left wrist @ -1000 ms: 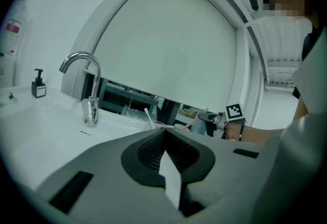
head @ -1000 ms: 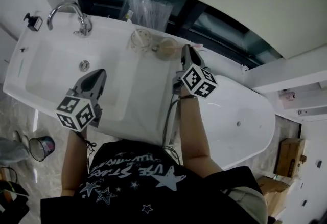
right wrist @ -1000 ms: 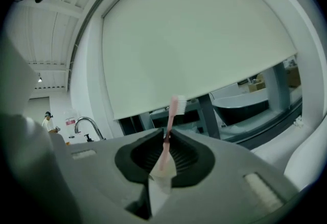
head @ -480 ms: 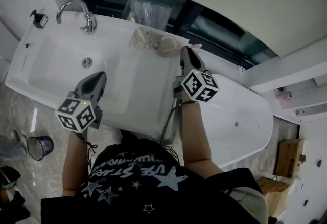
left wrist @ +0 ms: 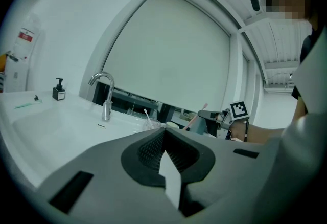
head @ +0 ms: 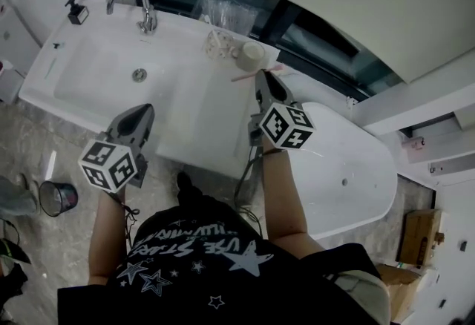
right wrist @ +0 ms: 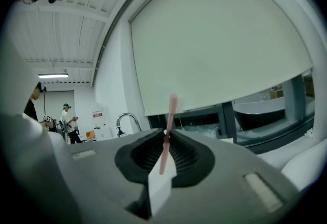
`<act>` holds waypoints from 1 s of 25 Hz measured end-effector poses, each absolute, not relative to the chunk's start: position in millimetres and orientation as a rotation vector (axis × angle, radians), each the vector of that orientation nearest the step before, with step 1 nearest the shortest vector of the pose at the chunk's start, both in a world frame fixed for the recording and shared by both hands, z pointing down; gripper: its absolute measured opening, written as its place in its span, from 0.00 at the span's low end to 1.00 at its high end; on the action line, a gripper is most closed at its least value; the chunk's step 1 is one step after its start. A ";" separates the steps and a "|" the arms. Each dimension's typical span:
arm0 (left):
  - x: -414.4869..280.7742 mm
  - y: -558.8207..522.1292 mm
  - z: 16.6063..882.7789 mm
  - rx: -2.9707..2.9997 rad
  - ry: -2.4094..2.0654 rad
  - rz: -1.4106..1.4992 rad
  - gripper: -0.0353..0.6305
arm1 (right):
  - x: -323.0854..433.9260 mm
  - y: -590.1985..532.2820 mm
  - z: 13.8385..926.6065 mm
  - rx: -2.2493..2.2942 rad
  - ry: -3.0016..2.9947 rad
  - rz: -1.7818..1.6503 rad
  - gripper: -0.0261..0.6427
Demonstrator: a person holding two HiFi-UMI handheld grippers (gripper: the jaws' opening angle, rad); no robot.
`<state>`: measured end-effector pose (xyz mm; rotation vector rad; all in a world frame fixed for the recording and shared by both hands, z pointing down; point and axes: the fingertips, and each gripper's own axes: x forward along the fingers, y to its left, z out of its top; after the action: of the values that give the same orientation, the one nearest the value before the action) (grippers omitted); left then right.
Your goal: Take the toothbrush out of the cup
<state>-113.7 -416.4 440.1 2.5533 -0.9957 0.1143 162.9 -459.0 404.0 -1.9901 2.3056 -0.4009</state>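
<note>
A pink toothbrush (head: 245, 76) is out of the cup, lying crosswise in my right gripper (head: 261, 79), which is shut on it just in front of the beige cup (head: 252, 54) at the back of the white counter (head: 200, 116). In the right gripper view the toothbrush (right wrist: 171, 110) stands upright, pinched between the jaw tips of my right gripper (right wrist: 166, 133). My left gripper (head: 145, 110) hovers over the counter's front edge by the basin, shut and with nothing in it; the left gripper view shows its jaws (left wrist: 162, 133) closed together.
A clear glass (head: 217, 42) stands left of the cup. A faucet (head: 141, 4) and a soap dispenser (head: 75, 12) sit behind the basin (head: 111, 71). A white bathtub (head: 349, 168) lies to the right, a small waste bin (head: 59, 197) on the floor at left.
Both grippers have drawn back from the rear of the counter toward its front. The right one carries the toothbrush with it, and the counter has slid up in the head view.
</note>
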 end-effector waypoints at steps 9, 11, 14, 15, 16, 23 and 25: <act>-139.5 -329.7 430.7 2.576 -1.010 0.119 0.06 | 118.8 -379.5 398.9 -1.932 2.370 -0.407 0.09; -143.5 -309.5 432.3 2.574 -1.008 0.114 0.06 | 111.7 -358.1 402.0 -1.930 2.383 -0.415 0.09; -148.8 -283.2 437.8 2.568 -0.994 0.107 0.06 | 103.0 -327.4 409.0 -1.943 2.380 -0.432 0.09; -150.2 -275.7 439.6 2.566 -0.988 0.105 0.06 | 99.9 -318.1 411.0 -1.945 2.377 -0.439 0.09; -151.1 -268.7 441.1 2.565 -0.982 0.103 0.06 | 97.0 -309.0 412.8 -1.946 2.375 -0.446 0.09; -145.5 -231.2 445.1 2.559 -0.953 0.088 0.06 | 95.0 -256.0 421.3 -1.973 2.395 -0.467 0.09; -143.1 -226.1 443.6 2.554 -0.957 0.073 0.06 | 96.9 -249.9 421.3 -1.977 2.404 -0.468 0.09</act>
<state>-143.1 -226.1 443.6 2.5543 -0.9574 0.0730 96.9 -249.9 421.3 -1.9773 2.4045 -0.4684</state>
